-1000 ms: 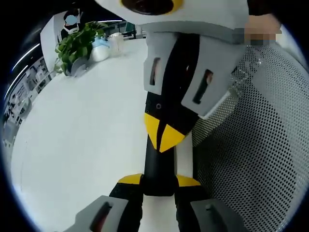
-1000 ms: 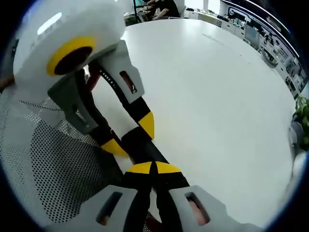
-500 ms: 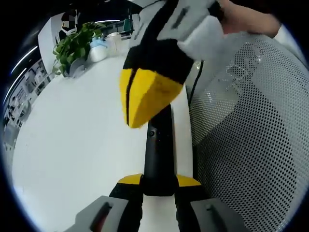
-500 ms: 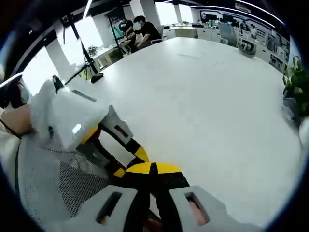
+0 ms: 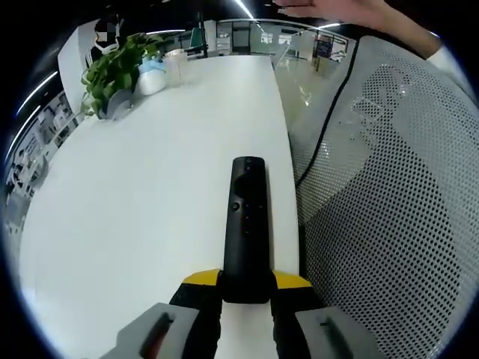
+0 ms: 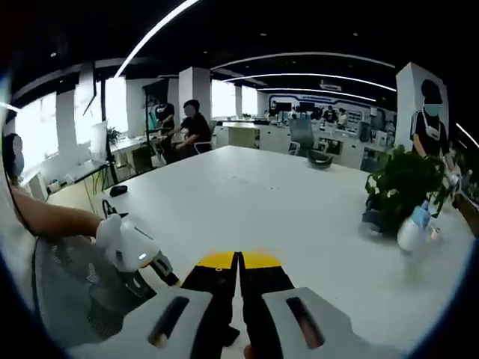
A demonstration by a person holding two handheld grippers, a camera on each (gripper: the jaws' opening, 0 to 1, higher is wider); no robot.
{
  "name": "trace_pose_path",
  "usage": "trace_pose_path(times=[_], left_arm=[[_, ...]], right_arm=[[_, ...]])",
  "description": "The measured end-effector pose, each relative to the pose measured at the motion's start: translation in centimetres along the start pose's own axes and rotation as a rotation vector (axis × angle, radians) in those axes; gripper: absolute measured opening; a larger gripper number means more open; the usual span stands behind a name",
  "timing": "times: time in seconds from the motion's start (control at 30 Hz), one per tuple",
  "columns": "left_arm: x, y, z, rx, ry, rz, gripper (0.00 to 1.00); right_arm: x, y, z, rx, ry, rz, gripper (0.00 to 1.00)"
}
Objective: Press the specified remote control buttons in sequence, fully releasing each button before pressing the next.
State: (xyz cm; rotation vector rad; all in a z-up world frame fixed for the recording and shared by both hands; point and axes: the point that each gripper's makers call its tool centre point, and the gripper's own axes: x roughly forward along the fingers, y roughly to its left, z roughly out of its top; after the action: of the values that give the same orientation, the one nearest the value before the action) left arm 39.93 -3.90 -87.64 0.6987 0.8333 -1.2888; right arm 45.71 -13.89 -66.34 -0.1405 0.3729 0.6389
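Between the yellow tips: we are gripping the near end of the black remote control point(image 5: 245, 224) in the left claw point(image 5: 247, 283), its body lying flat and pointing away from us along the right edge of the white tabletop point(image 5: 142, 194).
Remote face: we are seeing small buttons along its upper half with nothing touching them, so every button is standing released right now.
Left claw: we are pinching the remote from both sides, which is keeping it steady for a press.
Right claw: we are carrying the right claw point(image 6: 239, 263) well off the remote, its two yellow tips pressed together with nothing between them, looking out level across the tabletop and the office.
Progress: we are judging this as a pause between presses or ahead of one; which buttons in the sequence are already done we cannot tell, since the remote shows no light or display.
Remaining: we are reckoning the right claw has to come down onto the next button, then lift fully clear.
Surroundings: we are sitting just beside a mesh chair back point(image 5: 389, 224), and a potted plant point(image 5: 116, 71) is standing at the far end of the tabletop.
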Motion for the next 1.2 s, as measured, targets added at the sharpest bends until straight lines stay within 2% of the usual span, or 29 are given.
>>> trace_pose_path(times=[0.07,0.17,0.27,0.3,0.33,0.43,0.5,0.6,0.73,0.87,0.97,1.2], left_arm=[[0.0,0.0,0.0,-0.004,0.003,0.002,0.25],[0.0,0.0,0.0,-0.007,0.006,0.005,0.24],[0.0,0.0,0.0,-0.004,0.011,0.007,0.24],[0.0,0.0,0.0,-0.004,0.012,0.007,0.24],[0.0,0.0,0.0,-0.004,0.014,0.009,0.24],[0.0,0.0,0.0,-0.006,0.017,0.011,0.24],[0.0,0.0,0.0,-0.006,0.014,0.012,0.24],[0.0,0.0,0.0,-0.005,0.014,0.013,0.24],[-0.1,0.0,0.0,-0.005,0.015,0.013,0.24],[-0.1,0.0,0.0,-0.011,0.010,0.013,0.24],[0.0,0.0,0.0,-0.012,0.008,0.012,0.24],[0.0,0.1,0.0,-0.014,0.012,0.008,0.24]], right_arm=[[-0.9,-0.6,0.9,0.017,-0.049,-0.027,0.03],[-1.8,-1.1,1.6,0.007,-0.091,-0.062,0.13],[-2.9,-2.2,2.4,-0.041,-0.173,-0.160,0.32],[-3.6,-2.8,2.9,-0.057,-0.224,-0.222,0.42],[-3.9,-3.0,3.1,-0.060,-0.248,-0.241,0.45],[-4.4,-3.1,2.4,-0.040,-0.251,-0.273,0.52],[-4.4,-3.3,2.3,-0.063,-0.264,-0.300,0.66],[-4.6,-3.8,2.5,-0.066,-0.282,-0.327,0.79],[-5.0,-4.9,2.0,-0.076,-0.285,-0.374,0.84],[-5.1,-5.3,1.8,-0.107,-0.285,-0.426,0.85],[-5.3,-5.5,2.2,-0.122,-0.315,-0.448,0.86],[-5.5,-6.2,1.6,-0.072,-0.295,-0.458,0.80]])
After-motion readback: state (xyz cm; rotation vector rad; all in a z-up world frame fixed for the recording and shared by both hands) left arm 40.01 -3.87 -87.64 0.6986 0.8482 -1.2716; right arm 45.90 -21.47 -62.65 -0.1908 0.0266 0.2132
